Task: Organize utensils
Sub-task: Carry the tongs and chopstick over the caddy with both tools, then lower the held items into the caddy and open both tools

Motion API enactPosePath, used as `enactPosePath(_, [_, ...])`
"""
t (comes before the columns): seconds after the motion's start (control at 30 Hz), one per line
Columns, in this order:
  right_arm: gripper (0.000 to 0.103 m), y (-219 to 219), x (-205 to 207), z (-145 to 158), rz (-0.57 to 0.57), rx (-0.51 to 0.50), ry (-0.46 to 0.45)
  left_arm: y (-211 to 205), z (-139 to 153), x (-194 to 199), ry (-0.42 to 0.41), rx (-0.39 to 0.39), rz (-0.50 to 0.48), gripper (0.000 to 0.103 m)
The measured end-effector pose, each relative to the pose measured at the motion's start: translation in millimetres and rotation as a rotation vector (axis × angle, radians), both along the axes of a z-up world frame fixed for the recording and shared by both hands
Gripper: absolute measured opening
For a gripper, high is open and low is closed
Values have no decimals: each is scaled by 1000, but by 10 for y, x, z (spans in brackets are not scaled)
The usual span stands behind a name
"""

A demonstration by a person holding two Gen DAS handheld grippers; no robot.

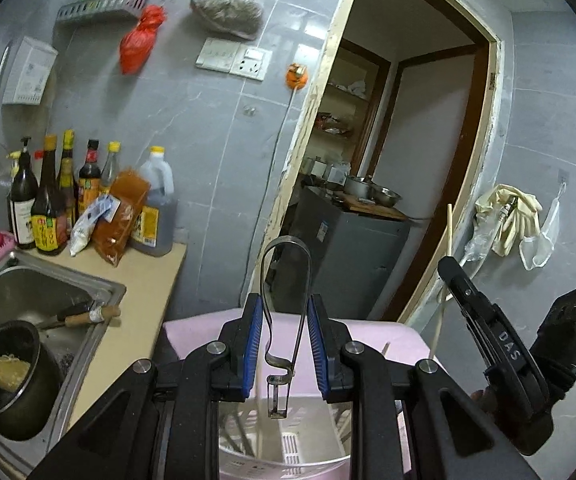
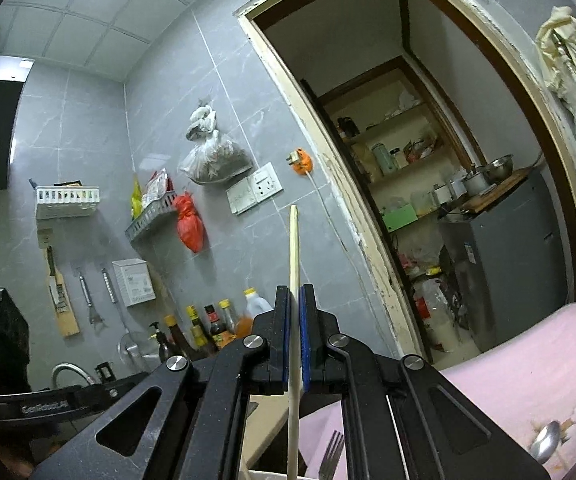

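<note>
Two hand-held grippers hover over a pale utensil holder point(image 1: 284, 456) standing on a pink cloth-covered tabletop point(image 1: 372, 332), just right of a steel sink point(image 1: 48, 288) at the left. The left gripper point(image 1: 285, 344) has its blue-padded jaws partly closed on a bent metal utensil point(image 1: 288, 300), seemingly a peeler or tongs, gripped by its two springy arms with the loop pointing up and away; its lower end hangs over the holder's mouth, likely so it can drop straight in. The right gripper point(image 2: 295, 340) has its jaws closed tight on a single pale chopstick point(image 2: 294, 280), held nearly upright so its lower end aims into the same holder. A fork point(image 2: 331, 456) already stands in the holder, and a spoon point(image 2: 546, 442) lies on the pink cloth at the near right, not yet sorted
</note>
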State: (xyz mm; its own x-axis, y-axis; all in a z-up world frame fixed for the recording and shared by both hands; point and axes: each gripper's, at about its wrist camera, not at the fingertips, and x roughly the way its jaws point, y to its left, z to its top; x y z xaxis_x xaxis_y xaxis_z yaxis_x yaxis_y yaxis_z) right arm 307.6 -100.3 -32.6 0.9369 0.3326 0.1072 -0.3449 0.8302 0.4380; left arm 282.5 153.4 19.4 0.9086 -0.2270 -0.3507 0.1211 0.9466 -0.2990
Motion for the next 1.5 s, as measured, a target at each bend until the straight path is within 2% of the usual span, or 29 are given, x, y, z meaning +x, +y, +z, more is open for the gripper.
enactPosePath(0.3, [4, 114, 59, -363, -42, -47, 11, 162, -490, -65, 3, -50, 33, 22])
enactPosePath(0.63, [4, 135, 97, -538, -47, -71, 32, 53, -700, -53, 23, -29, -5, 22])
enactPosePath(0.87, [4, 166, 57, -586, -26, -108, 45, -54, -757, -42, 38, 6, -26, 22])
enactPosePath(1.27, [5, 168, 15, -703, 19, -110, 96, -131, -776, -19, 68, 35, -38, 22])
enactPosePath(1.4, [5, 163, 7, -693, 38, -135, 121, -121, -791, -14, 85, 26, -49, 22])
enactPosePath(1.5, [5, 161, -12, -670, 50, -154, 136, -67, -796, 3, 110, -27, -69, 22])
